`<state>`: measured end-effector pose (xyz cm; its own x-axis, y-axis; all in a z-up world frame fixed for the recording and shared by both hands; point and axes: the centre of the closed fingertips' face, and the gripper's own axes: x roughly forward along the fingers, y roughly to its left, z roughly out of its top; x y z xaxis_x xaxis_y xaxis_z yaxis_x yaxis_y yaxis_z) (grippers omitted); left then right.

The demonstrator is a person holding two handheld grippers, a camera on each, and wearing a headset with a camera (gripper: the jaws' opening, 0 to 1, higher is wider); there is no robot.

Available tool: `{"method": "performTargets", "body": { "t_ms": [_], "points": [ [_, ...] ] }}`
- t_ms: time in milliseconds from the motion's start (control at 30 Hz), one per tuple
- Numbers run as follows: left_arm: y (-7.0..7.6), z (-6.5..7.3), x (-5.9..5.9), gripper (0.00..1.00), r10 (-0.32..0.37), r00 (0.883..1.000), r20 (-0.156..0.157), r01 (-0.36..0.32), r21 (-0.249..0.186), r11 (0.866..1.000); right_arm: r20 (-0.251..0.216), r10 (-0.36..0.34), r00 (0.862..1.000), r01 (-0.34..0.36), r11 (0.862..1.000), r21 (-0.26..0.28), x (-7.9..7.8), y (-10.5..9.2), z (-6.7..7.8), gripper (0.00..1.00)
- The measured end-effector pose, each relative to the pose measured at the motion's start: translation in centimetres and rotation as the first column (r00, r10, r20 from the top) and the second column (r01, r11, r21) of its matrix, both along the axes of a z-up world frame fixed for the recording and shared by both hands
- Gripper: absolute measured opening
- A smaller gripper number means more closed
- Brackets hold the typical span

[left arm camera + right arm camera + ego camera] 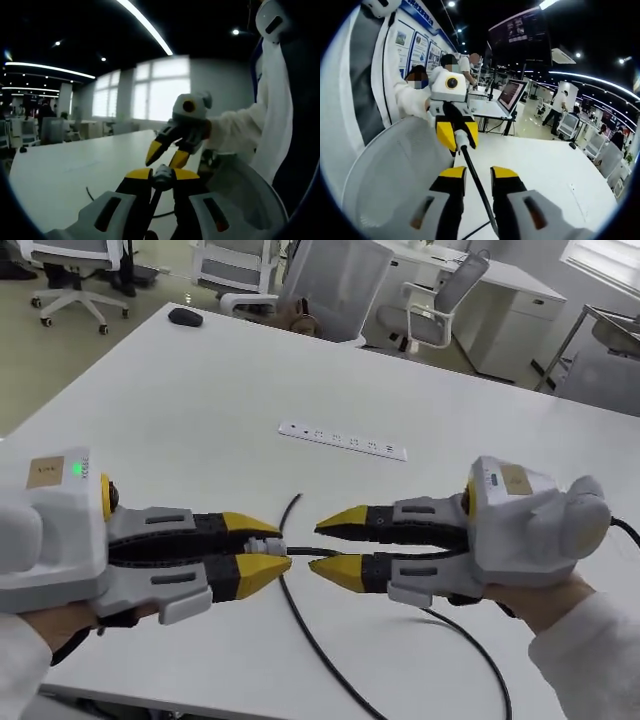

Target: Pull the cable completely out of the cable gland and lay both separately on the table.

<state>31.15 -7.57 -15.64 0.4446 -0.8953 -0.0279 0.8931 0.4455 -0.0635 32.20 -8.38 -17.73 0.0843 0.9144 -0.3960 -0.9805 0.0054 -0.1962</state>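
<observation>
A small grey cable gland [268, 546] is pinched between the yellow tips of my left gripper [278, 548], which is shut on it just above the white table [200, 420]. The black cable [300, 625] leaves the gland and runs right between the jaws of my right gripper [318, 550], which stands open around it, tip to tip with the left. In the right gripper view the cable [477, 187] passes between my open right gripper [479, 172] up to the gland [461, 141] in the left gripper [457, 145]. The left gripper view has the gland [162, 174] in its own jaws.
A white power strip [342, 440] lies on the table beyond the grippers. A dark mouse [185, 316] sits near the far left corner. The cable's slack loops over the near part of the table toward its front edge. Office chairs [430, 300] stand behind.
</observation>
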Motion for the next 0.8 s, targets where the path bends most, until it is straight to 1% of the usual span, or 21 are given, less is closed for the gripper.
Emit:
{"method": "performTargets", "body": {
  "t_ms": [67,100,133,167,233,300,333,367,400,433,467,567,600,633,667,700,733,800],
  "points": [
    [-0.2,0.0,-0.2,0.17,-0.010,1.000,0.001,0.010,0.000,1.000,-0.008,0.015,1.000,-0.015,1.000,-0.003,-0.3,0.4,-0.2,0.14],
    [-0.2,0.0,-0.2,0.17,-0.013,1.000,0.001,0.013,0.001,1.000,-0.023,0.025,0.999,-0.024,1.000,0.011,-0.5,0.7,-0.2,0.11],
    [-0.2,0.0,-0.2,0.17,-0.012,1.000,0.004,0.012,0.000,1.000,-0.033,0.030,0.999,-0.029,0.999,0.018,-0.7,0.8,-0.2,0.10],
    [-0.2,0.0,-0.2,0.17,-0.013,1.000,0.005,0.013,0.000,1.000,-0.029,0.024,0.999,-0.023,0.999,0.024,-0.7,0.9,-0.3,0.10],
    [-0.1,0.0,-0.2,0.17,-0.009,1.000,0.005,0.009,0.000,1.000,-0.039,0.017,0.999,-0.016,0.999,0.035,-0.7,1.0,-0.3,0.09],
    [-0.1,0.3,-0.2,0.17,-0.007,1.000,0.012,0.007,-0.012,1.000,-0.093,0.005,0.996,0.004,0.995,0.098,-0.9,1.3,0.2,0.08],
    [-0.1,0.5,-0.2,0.17,-0.005,1.000,0.018,0.005,-0.018,1.000,-0.100,-0.001,0.995,0.014,0.991,0.132,-0.8,1.3,0.6,0.08],
    [0.0,0.7,-0.1,0.17,0.002,0.999,0.033,-0.001,-0.027,1.000,-0.103,-0.006,0.995,0.022,0.988,0.156,-0.8,1.2,0.9,0.07],
    [0.0,0.9,-0.1,0.18,0.005,0.999,0.038,-0.004,-0.033,0.999,-0.122,-0.010,0.992,0.033,0.981,0.190,-0.8,1.2,1.3,0.07],
    [0.0,1.0,-0.1,0.18,0.007,0.999,0.050,-0.005,-0.034,0.999,-0.136,-0.011,0.991,0.040,0.977,0.208,-0.8,1.2,1.5,0.06],
    [0.0,1.0,-0.1,0.19,0.006,0.999,0.054,-0.004,-0.033,0.999,-0.151,-0.009,0.989,0.044,0.973,0.227,-0.9,1.1,1.7,0.06],
    [-0.3,0.7,-0.2,0.25,0.006,0.998,0.064,-0.006,-0.005,1.000,-0.153,0.004,0.988,0.033,0.970,0.239,-1.3,1.1,1.7,0.04],
    [-0.3,0.5,-0.1,0.25,0.007,0.997,0.079,-0.009,0.017,1.000,-0.155,0.011,0.988,0.028,0.969,0.245,-1.4,1.2,1.8,0.03],
    [-0.3,0.5,-0.1,0.25,0.005,0.996,0.086,-0.007,0.021,1.000,-0.156,0.014,0.988,0.025,0.968,0.249,-1.5,1.2,1.8,0.02],
    [-0.3,0.5,-0.2,0.25,0.004,0.997,0.080,-0.005,0.013,1.000,-0.158,0.014,0.987,0.028,0.965,0.260,-1.5,1.2,1.9,0.02],
    [-0.4,0.6,-0.2,0.24,0.000,0.996,0.084,-0.001,0.009,1.000,-0.161,0.013,0.987,0.031,0.963,0.269,-1.5,1.1,2.0,0.02],
    [-0.3,0.6,-0.2,0.23,-0.001,0.996,0.090,0.000,0.009,1.000,-0.160,0.013,0.987,0.032,0.962,0.273,-1.4,1.0,2.0,0.02],
    [-0.3,0.5,-0.3,0.19,-0.007,0.996,0.089,0.006,0.016,1.000,-0.156,0.011,0.988,0.032,0.962,0.271,-1.4,1.0,1.9,0.03]
  ]
}}
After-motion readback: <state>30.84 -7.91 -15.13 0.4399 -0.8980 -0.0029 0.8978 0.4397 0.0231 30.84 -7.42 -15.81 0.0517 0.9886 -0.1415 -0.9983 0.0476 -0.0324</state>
